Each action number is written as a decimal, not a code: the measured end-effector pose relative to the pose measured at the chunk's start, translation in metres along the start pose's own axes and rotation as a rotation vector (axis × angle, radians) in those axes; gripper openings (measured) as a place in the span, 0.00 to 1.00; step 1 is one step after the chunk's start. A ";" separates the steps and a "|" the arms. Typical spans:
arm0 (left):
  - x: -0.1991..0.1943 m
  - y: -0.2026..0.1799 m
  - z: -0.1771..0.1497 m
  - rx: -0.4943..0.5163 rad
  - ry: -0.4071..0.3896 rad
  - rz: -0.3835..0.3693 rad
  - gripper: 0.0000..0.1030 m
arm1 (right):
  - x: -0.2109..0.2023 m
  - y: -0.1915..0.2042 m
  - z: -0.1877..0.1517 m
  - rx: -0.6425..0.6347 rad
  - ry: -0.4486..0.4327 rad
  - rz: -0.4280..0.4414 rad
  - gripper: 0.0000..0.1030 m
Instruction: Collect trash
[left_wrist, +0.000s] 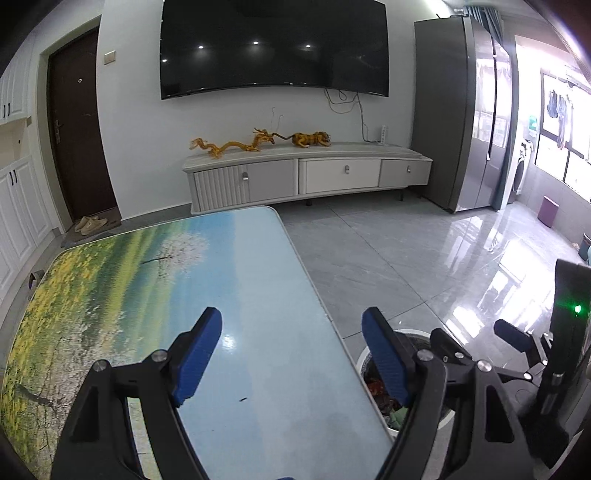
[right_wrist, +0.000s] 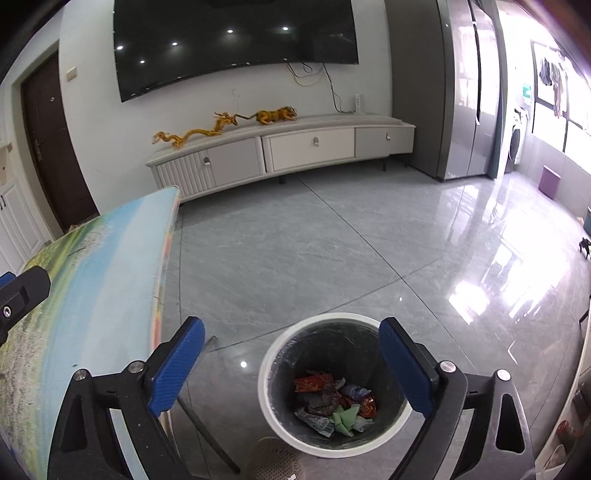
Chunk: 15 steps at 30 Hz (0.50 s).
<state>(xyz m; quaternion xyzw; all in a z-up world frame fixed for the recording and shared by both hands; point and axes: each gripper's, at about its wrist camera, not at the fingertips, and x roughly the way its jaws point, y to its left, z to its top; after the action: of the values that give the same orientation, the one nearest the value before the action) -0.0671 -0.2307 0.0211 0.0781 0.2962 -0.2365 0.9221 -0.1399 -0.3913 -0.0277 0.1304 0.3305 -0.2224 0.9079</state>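
Trash (right_wrist: 334, 402) below open right claw (right_wrist: 291, 369)

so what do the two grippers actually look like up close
Both match: the left gripper and right gripper have black angular frames with triangular cut-outs and silver round bolts at the pivots. The jaws carry long blue pads with a fine ribbed texture. In the left wrist view, a black block with a green light sits behind the right gripper. No sleeves or cables show.
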 end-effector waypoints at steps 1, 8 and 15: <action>-0.004 0.005 -0.001 -0.003 -0.008 0.012 0.75 | -0.003 0.005 0.000 -0.008 -0.010 0.004 0.95; -0.028 0.042 -0.006 -0.023 -0.052 0.078 0.76 | -0.028 0.038 0.002 -0.054 -0.087 0.013 1.00; -0.046 0.062 -0.015 -0.047 -0.085 0.117 0.78 | -0.043 0.054 0.000 -0.068 -0.132 0.017 1.00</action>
<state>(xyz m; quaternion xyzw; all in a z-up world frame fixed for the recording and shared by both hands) -0.0774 -0.1544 0.0360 0.0636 0.2574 -0.1783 0.9476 -0.1430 -0.3308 0.0049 0.0876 0.2762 -0.2116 0.9334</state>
